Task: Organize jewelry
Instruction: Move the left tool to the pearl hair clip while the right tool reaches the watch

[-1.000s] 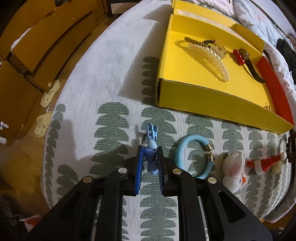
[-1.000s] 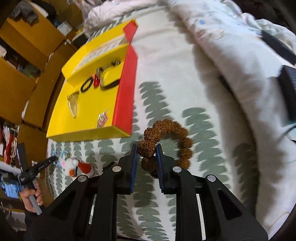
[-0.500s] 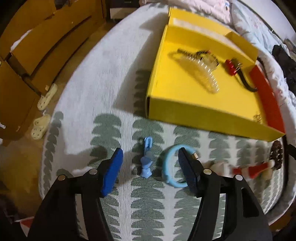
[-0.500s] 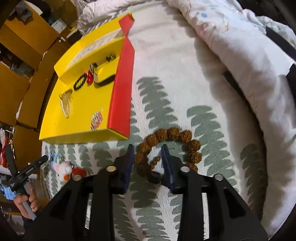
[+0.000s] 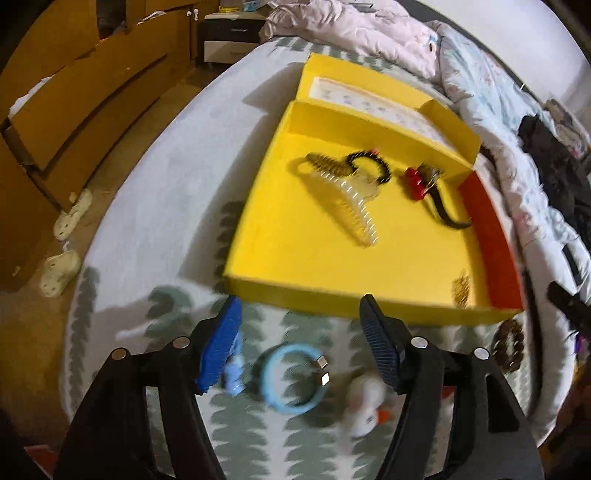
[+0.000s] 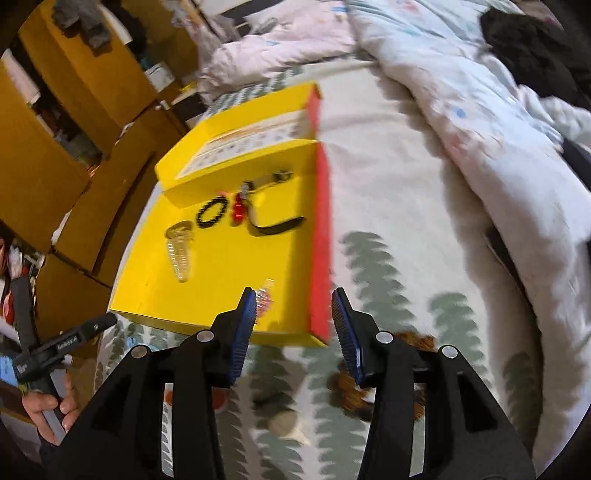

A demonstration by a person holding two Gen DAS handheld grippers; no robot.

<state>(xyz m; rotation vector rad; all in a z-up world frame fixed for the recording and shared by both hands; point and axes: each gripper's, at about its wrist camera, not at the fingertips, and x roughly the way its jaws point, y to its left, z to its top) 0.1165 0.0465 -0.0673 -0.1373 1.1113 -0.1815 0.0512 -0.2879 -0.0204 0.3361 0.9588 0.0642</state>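
Both tools spread, empty: left tool (image 5: pixel 300 339) above blue bangle (image 5: pixel 291 378) on bed, near yellow box (image 5: pixel 258 284); right tool (image 6: pixel 293 332) beside brown bead bracelet (image 6: pixel 354 397). Risk: blurred motion (judgement) could snag neighbouring blue clip (image 5: pixel 233 376).

Home bedroom. Bed (image 5: pixel 155 206) with a leaf-print sheet fills most of both views, crumpled duvet (image 6: pixel 461 122) piled at the far right side. Wooden wardrobe and drawers (image 5: pixel 74 96) along the left, a small nightstand (image 5: pixel 229 33) at the far end, slippers (image 5: pixel 62 236) on the floor beside the bed, dark clothes (image 5: pixel 554 158) dumped on the bedding.
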